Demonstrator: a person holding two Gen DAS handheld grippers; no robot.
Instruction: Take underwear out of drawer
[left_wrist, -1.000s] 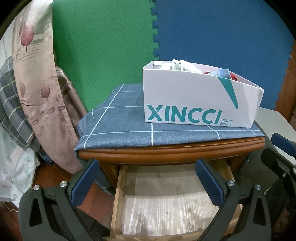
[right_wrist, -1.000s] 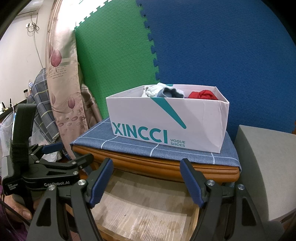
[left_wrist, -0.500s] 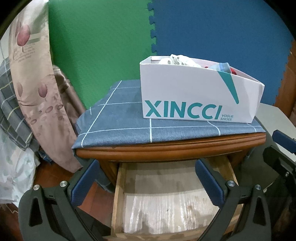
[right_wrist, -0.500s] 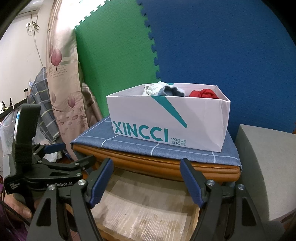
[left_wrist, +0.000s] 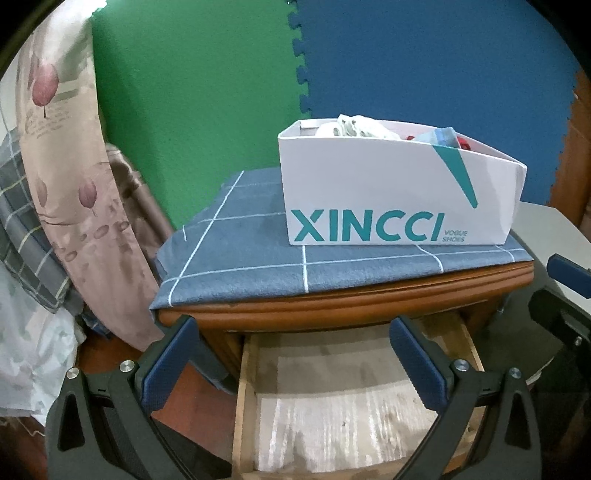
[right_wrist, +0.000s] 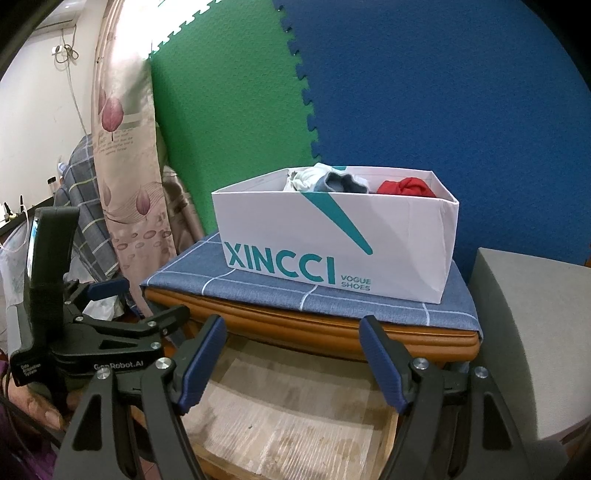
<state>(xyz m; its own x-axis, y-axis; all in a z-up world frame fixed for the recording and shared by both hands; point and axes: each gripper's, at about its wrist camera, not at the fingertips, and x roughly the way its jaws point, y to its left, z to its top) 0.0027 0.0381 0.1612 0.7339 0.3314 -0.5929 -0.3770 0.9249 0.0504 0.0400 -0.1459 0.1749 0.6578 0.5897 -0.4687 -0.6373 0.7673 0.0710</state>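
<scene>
Both wrist views face a wooden nightstand with its drawer pulled out beneath the top.

Left claw: jaws spread wide, nothing between them, hovering over the drawer's front portion.
Right claw: jaws likewise wide apart and empty, over the same drawer from the other side. The left claw also shows at the left edge of the right wrist view, with a bit of the person's hand behind it.

Drawer contents: the visible floor is bare pale lining; no garment seen in the part exposed. The back of the drawer is hidden under the nightstand top.

Underwear: bunched fabric pieces (white, grey-blue, red) sit in the white XINCCI shoe box, which stands on the blue checked cloth covering the tabletop. Whether these are the task's items I judge likely, not certain.

Step in hand, as judged: drawer open and apparently cleared; the removal looks done or nearly so.

Next move calls for: checking the hidden rear of the drawer; if nothing is left, either claw presses the drawer front squarely to shut it.
</scene>
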